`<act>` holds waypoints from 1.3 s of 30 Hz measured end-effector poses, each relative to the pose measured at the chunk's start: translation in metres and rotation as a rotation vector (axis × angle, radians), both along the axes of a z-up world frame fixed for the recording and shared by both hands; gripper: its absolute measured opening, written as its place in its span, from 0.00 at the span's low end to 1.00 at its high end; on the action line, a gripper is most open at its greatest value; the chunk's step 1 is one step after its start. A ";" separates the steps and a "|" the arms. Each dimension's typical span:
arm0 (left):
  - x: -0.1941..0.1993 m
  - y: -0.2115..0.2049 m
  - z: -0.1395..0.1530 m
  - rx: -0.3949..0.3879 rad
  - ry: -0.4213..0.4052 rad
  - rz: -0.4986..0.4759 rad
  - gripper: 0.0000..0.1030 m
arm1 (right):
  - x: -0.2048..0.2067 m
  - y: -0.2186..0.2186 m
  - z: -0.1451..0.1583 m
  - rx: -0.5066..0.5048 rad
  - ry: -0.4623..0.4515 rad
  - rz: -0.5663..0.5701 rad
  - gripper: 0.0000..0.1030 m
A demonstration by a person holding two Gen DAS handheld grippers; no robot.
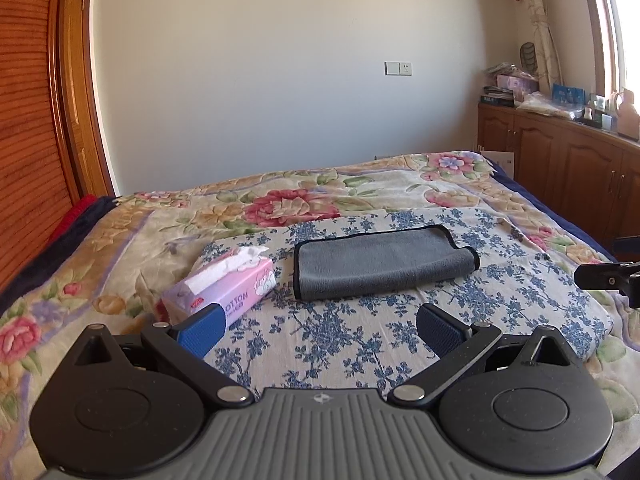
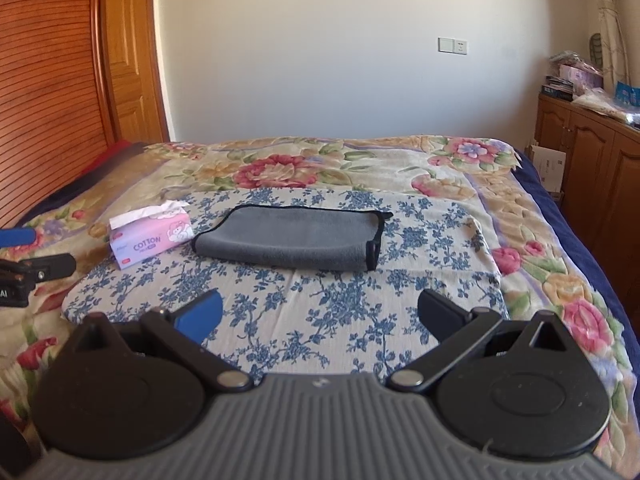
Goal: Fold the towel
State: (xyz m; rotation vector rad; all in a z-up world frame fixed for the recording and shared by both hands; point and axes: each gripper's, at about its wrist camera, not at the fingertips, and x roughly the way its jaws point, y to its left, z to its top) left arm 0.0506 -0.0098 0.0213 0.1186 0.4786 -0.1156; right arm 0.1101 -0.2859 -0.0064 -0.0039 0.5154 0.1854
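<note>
A grey towel with black trim point(image 1: 380, 264) lies folded in half on a blue-flowered cloth point(image 1: 340, 340) on the bed; it also shows in the right wrist view point(image 2: 292, 244). My left gripper point(image 1: 320, 324) is open and empty, held back from the towel's near edge. My right gripper point(image 2: 320, 312) is open and empty, also short of the towel. The right gripper's tip point(image 1: 608, 280) shows at the right edge of the left wrist view. The left gripper's tip point(image 2: 36, 268) shows at the left edge of the right wrist view.
A pink tissue box point(image 1: 228, 284) stands left of the towel, also seen in the right wrist view point(image 2: 150, 240). A floral blanket point(image 1: 280, 196) covers the bed. A wooden wardrobe point(image 1: 32, 120) stands left, wooden cabinets point(image 1: 560, 160) with clutter right.
</note>
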 end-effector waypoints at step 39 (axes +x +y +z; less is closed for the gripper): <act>-0.008 0.014 -0.037 -0.015 -0.032 0.047 1.00 | -0.018 -0.014 -0.018 -0.009 -0.076 -0.097 1.00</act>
